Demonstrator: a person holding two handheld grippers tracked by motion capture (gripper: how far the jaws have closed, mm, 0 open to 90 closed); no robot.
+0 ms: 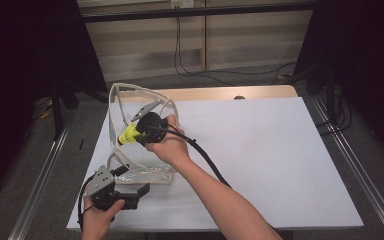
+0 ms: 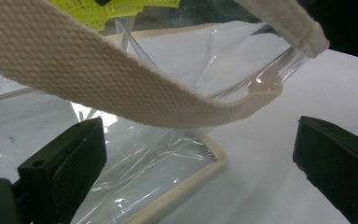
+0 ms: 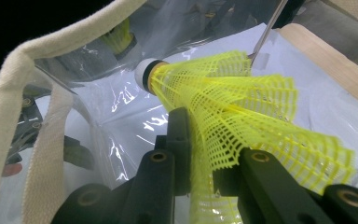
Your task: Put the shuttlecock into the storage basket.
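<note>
My right hand-held gripper (image 3: 205, 154) pinches a yellow plastic mesh shuttlecock (image 3: 242, 112) inside the clear plastic bag with cream webbing straps (image 1: 145, 172). My left hand-held gripper (image 2: 200, 158) gapes wide beside the bag, holding nothing.

glossy clear plastic bag (image 2: 158, 158); rough woven cloth strap (image 2: 98, 88); yellow plastic-mesh shuttlecock (image 3: 242, 107)

A yellow plastic shuttlecock (image 3: 242, 112) with a netted skirt and a white cork tip ringed in black is pinched by its skirt, which is squashed flat; its tip points into the mouth of the bag. The clear plastic tote bag (image 1: 145, 172), edged in cream with cream webbing handles (image 2: 121, 93), stands open on the white worktop near its left front corner, its handles arching up.
</note>
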